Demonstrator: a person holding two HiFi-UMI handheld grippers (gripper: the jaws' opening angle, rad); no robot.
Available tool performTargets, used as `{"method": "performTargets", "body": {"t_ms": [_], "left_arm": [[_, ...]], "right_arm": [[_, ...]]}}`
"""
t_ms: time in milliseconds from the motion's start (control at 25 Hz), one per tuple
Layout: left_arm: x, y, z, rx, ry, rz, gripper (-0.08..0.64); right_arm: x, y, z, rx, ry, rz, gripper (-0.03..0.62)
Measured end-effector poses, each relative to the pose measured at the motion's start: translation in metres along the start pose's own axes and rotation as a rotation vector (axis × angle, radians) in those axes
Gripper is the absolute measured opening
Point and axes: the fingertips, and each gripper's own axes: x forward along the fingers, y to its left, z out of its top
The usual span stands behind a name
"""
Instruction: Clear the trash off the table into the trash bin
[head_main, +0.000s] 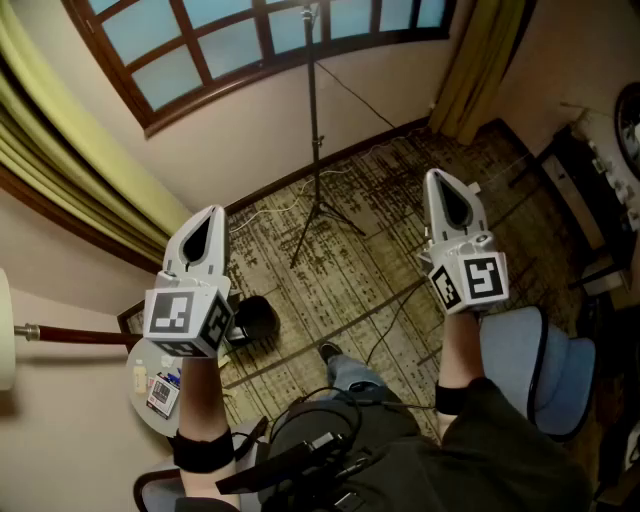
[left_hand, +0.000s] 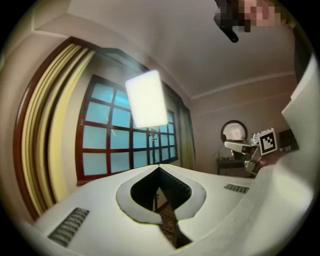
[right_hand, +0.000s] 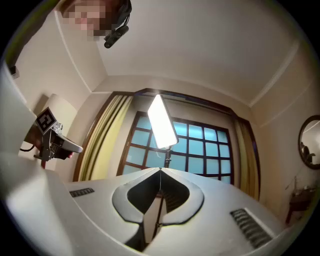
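Head view, reach not yet begun. Left gripper (head_main: 212, 218) and right gripper (head_main: 437, 180) are held up level, jaws pressed together and empty; each gripper view shows only the window (right_hand: 200, 150) past its tips. Judgement: swing the left one down and round, and open it before closing in. Trash (head_main: 160, 390) lies on the small round table (head_main: 138, 408), low beside the left forearm and well apart from the fingers. Dark tub (head_main: 256, 318) on the floor beyond may be the bin, but I cannot tell.
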Motion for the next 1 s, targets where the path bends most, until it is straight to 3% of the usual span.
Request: {"method": "performTargets", "body": {"t_ms": [320, 560, 640, 840, 1000], "left_arm": [[-0.091, 0.119, -0.022, -0.033, 0.006, 0.313, 0.000], [-0.241, 0.195, -0.039, -0.071, 0.048, 0.699, 0.000], [-0.303, 0.210, -0.044, -0.089, 0.057, 0.832, 0.000], [-0.449, 0.222, -0.055, -0.090, 0.085, 1.073, 0.000], [-0.547, 0.212, -0.063, -0.093, 0.107, 1.257, 0.000]], "right_arm": [[0.083, 0.140, -0.006, 0.063, -0.009, 0.264, 0.011], [0.142, 0.332, 0.015, 0.166, -0.050, 0.683, 0.011], [0.141, 0.401, 0.028, 0.192, -0.068, 0.812, 0.011], [0.096, 0.549, 0.068, 0.249, -0.111, 1.071, 0.011], [0.054, 0.636, 0.093, 0.288, -0.151, 1.223, 0.011]]}}
